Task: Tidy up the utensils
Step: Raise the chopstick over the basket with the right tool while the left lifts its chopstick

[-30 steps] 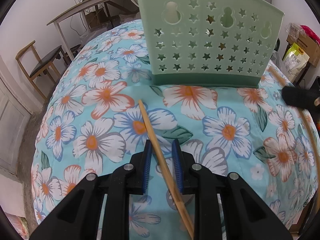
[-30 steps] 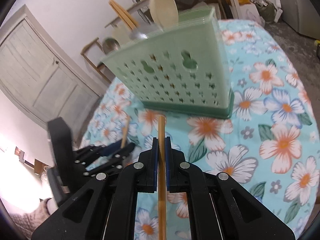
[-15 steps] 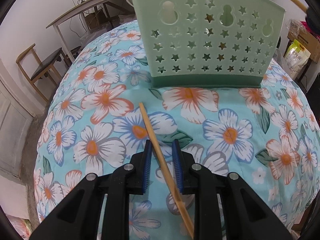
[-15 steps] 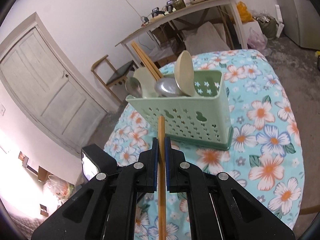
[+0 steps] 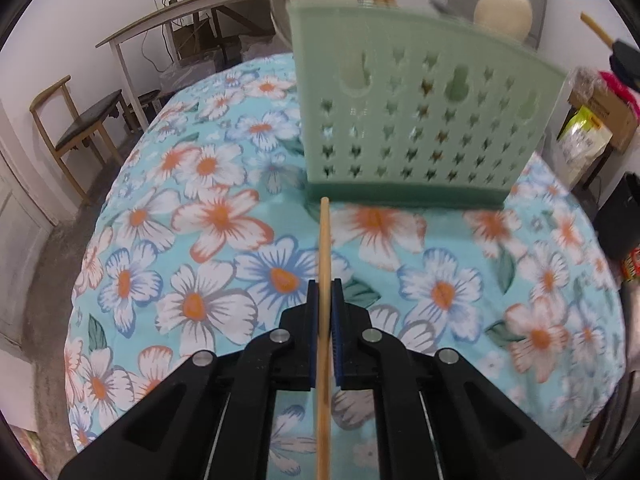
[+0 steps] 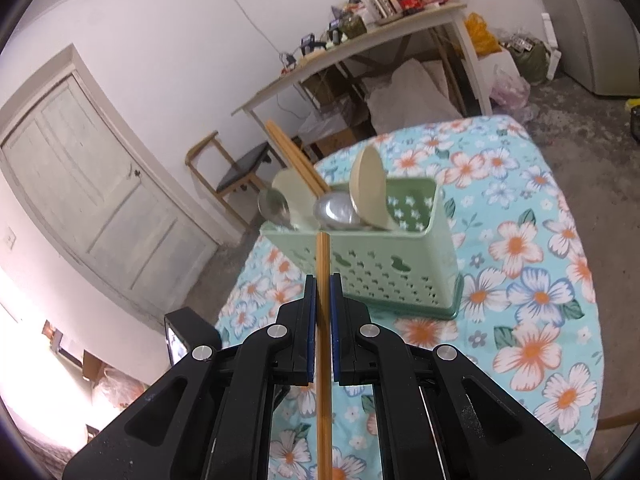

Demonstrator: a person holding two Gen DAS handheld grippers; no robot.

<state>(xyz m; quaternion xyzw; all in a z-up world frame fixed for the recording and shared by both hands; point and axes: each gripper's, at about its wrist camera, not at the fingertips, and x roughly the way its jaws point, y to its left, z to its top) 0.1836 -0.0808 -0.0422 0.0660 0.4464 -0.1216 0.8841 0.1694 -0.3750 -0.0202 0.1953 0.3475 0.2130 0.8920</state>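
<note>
A pale green perforated utensil basket (image 5: 420, 120) stands on the floral tablecloth (image 5: 200, 240); it also shows in the right wrist view (image 6: 384, 264). It holds spoons (image 6: 336, 210) and chopsticks (image 6: 296, 160). My left gripper (image 5: 325, 292) is shut on a wooden chopstick (image 5: 324, 248) that points at the basket's base. My right gripper (image 6: 322, 288) is shut on another chopstick (image 6: 322, 264), held high above the table, tip near the basket's rim. That right gripper shows at the upper right of the left wrist view (image 5: 624, 66).
A wooden chair (image 5: 76, 124) and a cluttered side table (image 6: 360, 44) stand beyond the table's far edge. A white door (image 6: 80, 192) is at the left. Bags and boxes (image 5: 588, 136) lie right of the table.
My left gripper has shut on the chopstick, which now lies straight along the fingers, and the view has lifted. My right gripper has risen higher with its chopstick.
</note>
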